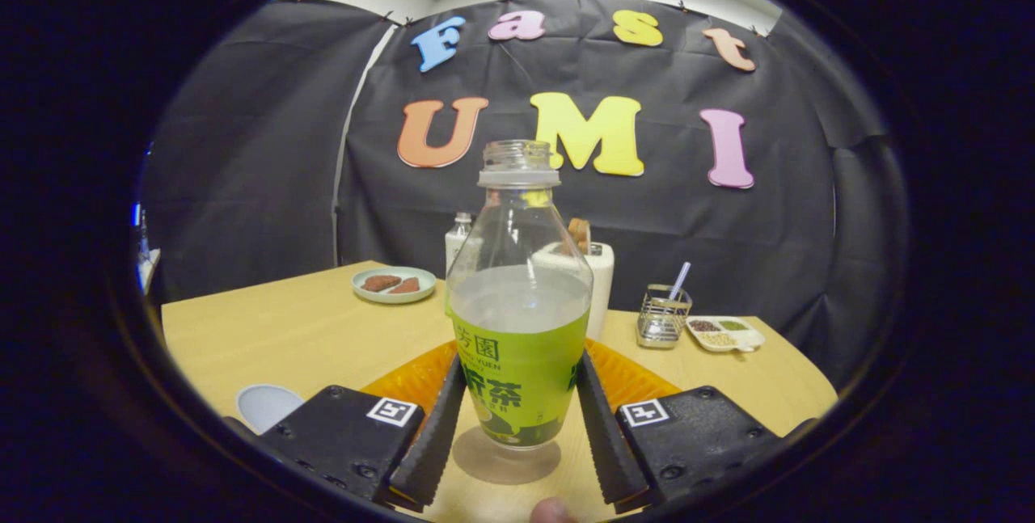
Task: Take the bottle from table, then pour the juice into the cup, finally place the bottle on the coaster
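Closest in, a bit of a person's fingertip [554,511], just below the bottle's base. Next, gripper [520,363], narrowed onto the bottle [517,305]: one finger flat against each side of the green label, low on the body, no gap to be seen on either side. Judged a firm hold, both fingers pressing.

Bottle dead centre between the fingers, reaching no further forward than their tips. Long axis upright, at right angles to the fingers' reach. Open mouth pointing straight up, cap off, neck bare. Pale liquid up to about the top of the label, clear glass above. Round shadow on the table [323,329] directly under the base; standing or just lifted, cannot tell.

Orange coaster [416,377] right behind the bottle, showing past both its sides, beyond the fingers. Pale round cup [267,406] to the left of the bottle, near, beside the gripper's left housing; rim only partly seen.

Further behind the bottle: a plate [394,284] with two brown pieces to the left, a small white bottle [458,244] and a white roll [600,284] directly behind, a wire holder [663,317] with a straw and a little divided dish [725,333] to the right.

Step in hand, by judgement: take done or nearly so, pour not yet made. Coming move likely a carry left to the cup, then a tilt of the upright axis leftward to bring the mouth over the rim. Risk: an open mouth and a fair fill, so spill on a hasty tilt
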`<state>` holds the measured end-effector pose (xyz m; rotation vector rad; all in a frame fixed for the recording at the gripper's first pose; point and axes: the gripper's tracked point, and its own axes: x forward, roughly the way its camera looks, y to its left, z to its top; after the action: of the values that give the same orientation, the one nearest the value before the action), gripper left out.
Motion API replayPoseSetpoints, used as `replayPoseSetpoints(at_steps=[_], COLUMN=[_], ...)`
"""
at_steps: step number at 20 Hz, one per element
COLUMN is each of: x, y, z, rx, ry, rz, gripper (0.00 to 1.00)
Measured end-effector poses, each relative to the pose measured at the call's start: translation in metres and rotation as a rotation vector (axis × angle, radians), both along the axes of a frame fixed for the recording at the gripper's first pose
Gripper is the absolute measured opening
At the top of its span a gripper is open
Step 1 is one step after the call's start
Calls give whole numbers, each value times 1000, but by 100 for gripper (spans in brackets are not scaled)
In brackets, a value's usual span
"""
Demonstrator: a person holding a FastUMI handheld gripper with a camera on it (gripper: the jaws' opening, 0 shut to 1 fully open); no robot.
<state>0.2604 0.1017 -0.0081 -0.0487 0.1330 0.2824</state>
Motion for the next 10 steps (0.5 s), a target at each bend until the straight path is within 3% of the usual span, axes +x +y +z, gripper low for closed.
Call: replayPoseSetpoints(at_steps=[10], x=[3], y=[5], z=[-34], rx=[-4], ry=[62], rz=[0], gripper=[80])
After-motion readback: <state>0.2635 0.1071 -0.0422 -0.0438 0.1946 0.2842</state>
